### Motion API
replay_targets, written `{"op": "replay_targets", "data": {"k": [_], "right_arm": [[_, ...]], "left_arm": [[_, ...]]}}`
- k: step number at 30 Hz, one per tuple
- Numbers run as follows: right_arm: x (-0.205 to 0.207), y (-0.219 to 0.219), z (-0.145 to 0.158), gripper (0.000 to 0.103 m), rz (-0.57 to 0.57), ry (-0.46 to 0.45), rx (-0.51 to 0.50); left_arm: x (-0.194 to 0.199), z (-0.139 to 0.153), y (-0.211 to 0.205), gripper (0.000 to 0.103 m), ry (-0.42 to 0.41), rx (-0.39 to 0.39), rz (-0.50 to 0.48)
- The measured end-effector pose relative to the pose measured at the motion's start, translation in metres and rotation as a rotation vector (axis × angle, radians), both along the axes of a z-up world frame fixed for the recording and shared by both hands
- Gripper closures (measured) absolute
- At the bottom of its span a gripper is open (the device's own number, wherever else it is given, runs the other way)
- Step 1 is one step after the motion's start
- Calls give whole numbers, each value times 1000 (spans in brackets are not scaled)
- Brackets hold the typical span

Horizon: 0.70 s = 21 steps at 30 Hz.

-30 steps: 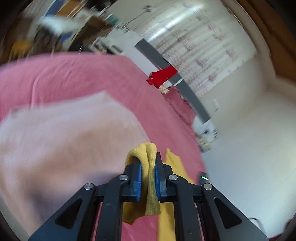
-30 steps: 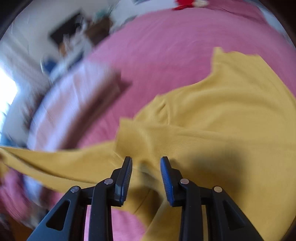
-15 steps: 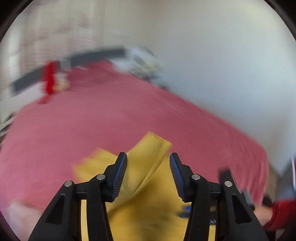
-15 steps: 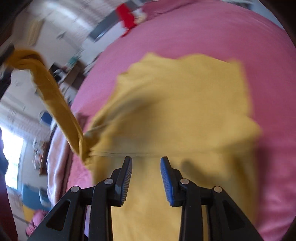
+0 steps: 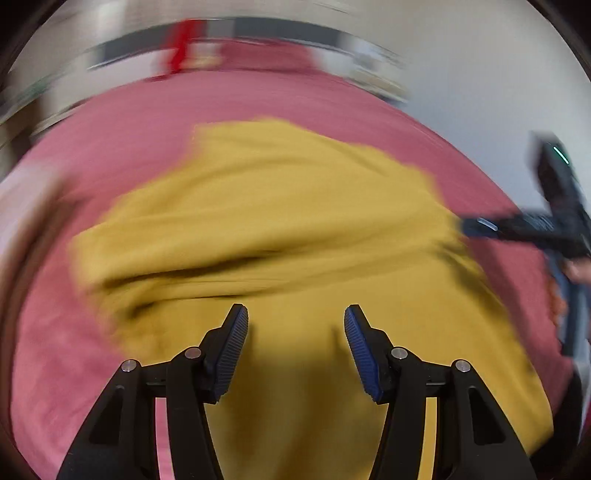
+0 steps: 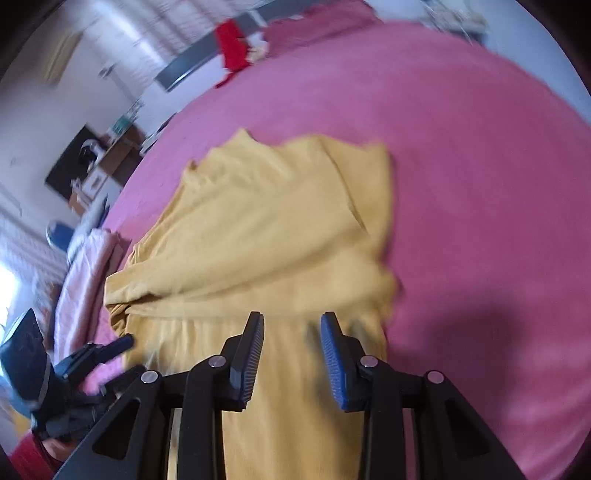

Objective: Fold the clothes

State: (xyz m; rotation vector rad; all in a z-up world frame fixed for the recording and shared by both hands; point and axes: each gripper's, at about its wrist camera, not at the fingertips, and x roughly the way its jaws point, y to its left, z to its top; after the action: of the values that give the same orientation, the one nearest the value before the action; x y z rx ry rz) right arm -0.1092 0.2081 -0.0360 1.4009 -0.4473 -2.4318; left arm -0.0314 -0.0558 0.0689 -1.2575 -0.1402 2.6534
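Left wrist view: left gripper over the near part of a yellow garment, jaws spread wide apart, nothing between them. Garment lies on the pink bedspread, one layer folded across its middle, forming a long crosswise ridge. Right gripper at the garment's right edge (blurred, contact unclear).

Right wrist view: right gripper above the same yellow garment, jaws apart and empty. Left gripper low at left, beside the garment's edge. Pale pink cloth lies on the bed just left of the garment. Red item and dark red fabric at the far end of the bed, well apart from the garment. Dark cabinet against the wall beyond.
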Motion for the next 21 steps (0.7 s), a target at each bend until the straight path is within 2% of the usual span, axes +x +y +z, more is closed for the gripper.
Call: {"op": "replay_targets", "data": {"k": [2, 4, 5, 7, 9, 12, 13, 14, 16, 19, 21], "right_arm": [[-19, -3, 5, 70, -10, 20, 80], [-41, 5, 6, 70, -82, 31, 129], [-51, 8, 6, 70, -102, 38, 131], [-73, 15, 6, 70, -100, 42, 143], [-95, 12, 0, 70, -36, -6, 170], [-113, -6, -16, 70, 87, -67, 286], [-116, -13, -19, 71, 120, -72, 323], [-116, -16, -19, 79, 129, -69, 334], [-114, -17, -11, 95, 122, -61, 290], [-99, -7, 17, 98, 95, 9, 234], [-86, 6, 33, 98, 58, 52, 224]], "left_arm": [[-1, -3, -33, 47, 8, 14, 175], [-3, -6, -48, 41, 5, 25, 247], [-5, -9, -52, 41, -2, -1, 270], [-7, -13, -52, 37, -7, -37, 271], [-13, -20, -47, 36, -38, -62, 254], [-16, -33, -43, 32, -55, -63, 248], [-17, -38, -42, 31, -61, -64, 247], [-18, -42, -40, 31, -65, -65, 247], [-15, -39, -40, 31, -35, -105, 304], [-17, -42, -53, 25, -23, -104, 374], [-13, -43, -58, 24, -8, -78, 380]]}}
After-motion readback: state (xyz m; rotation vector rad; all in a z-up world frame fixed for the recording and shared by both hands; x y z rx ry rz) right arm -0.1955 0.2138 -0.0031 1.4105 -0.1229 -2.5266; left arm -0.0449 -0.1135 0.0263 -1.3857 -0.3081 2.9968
